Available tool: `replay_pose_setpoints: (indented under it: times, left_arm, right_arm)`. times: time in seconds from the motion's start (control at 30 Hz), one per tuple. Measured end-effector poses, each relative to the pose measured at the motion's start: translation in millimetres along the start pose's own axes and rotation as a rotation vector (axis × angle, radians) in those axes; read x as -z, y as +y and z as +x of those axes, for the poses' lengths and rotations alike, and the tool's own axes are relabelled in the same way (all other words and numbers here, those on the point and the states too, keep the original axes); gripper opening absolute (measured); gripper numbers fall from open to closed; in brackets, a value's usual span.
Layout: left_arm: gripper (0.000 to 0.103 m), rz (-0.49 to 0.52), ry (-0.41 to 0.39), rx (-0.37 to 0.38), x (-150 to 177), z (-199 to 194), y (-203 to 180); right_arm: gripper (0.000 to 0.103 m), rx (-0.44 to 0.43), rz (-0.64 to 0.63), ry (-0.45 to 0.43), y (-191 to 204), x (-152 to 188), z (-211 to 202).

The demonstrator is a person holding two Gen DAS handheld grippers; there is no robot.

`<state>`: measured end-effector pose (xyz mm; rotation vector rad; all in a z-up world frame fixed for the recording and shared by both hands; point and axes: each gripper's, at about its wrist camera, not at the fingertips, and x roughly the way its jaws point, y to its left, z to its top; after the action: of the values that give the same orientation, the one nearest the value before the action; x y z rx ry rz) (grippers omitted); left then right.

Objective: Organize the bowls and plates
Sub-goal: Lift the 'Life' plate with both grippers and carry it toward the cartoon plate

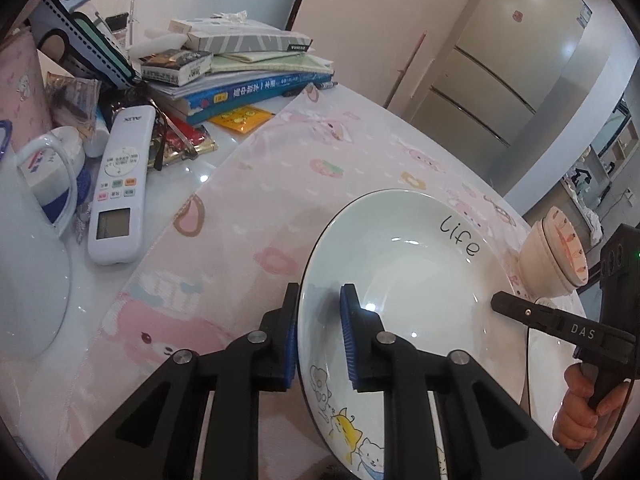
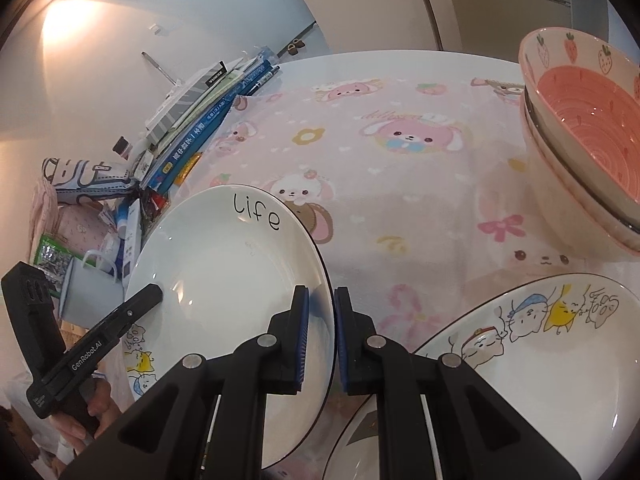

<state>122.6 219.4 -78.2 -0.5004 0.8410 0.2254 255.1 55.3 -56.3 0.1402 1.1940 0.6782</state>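
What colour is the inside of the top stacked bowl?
Coral pink with ringed lines; the bowl has a cream rim band with strawberries. Clearest in the right wrist view.

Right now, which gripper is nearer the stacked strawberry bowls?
Right. The right gripper grips the "life" plate's rim nearest the strawberry bowls; the left gripper clamps the opposite rim, farther off.

A table (image 2: 400,68) with a glossy white top carries everything; a pink cartoon-animal cloth (image 2: 400,184) covers most of it. In the left wrist view, the bare strip at the left holds a white remote control (image 1: 118,188), a white mug (image 1: 48,176), a yellow packet (image 1: 240,118) and a stack of books (image 1: 240,80). In the right wrist view, stacked bowls (image 2: 580,152) sit on the cloth at upper right and a cat-pattern plate (image 2: 540,360) at lower right.
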Motion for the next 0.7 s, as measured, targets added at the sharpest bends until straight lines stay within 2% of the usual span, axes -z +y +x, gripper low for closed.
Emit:
replay_pose_setpoints:
  times: [0.07, 0.23, 0.7]
  left_arm:
    - [0.017, -0.027, -0.013, -0.019, -1.8, -3.8, -0.7]
    - [0.017, 0.004, -0.039, -0.048, -4.6, -13.3, -13.2]
    - [0.017, -0.022, -0.021, 0.013, 1.3, -5.7, -5.5]
  right_arm:
    - [0.014, -0.006, 0.008, 0.001, 1.0, -0.7, -2.8]
    - [0.014, -0.007, 0.026, -0.005, -0.2, -2.9, -11.3]
    - [0.014, 0.012, 0.041, 0.02, -3.8, -2.4, -2.7]
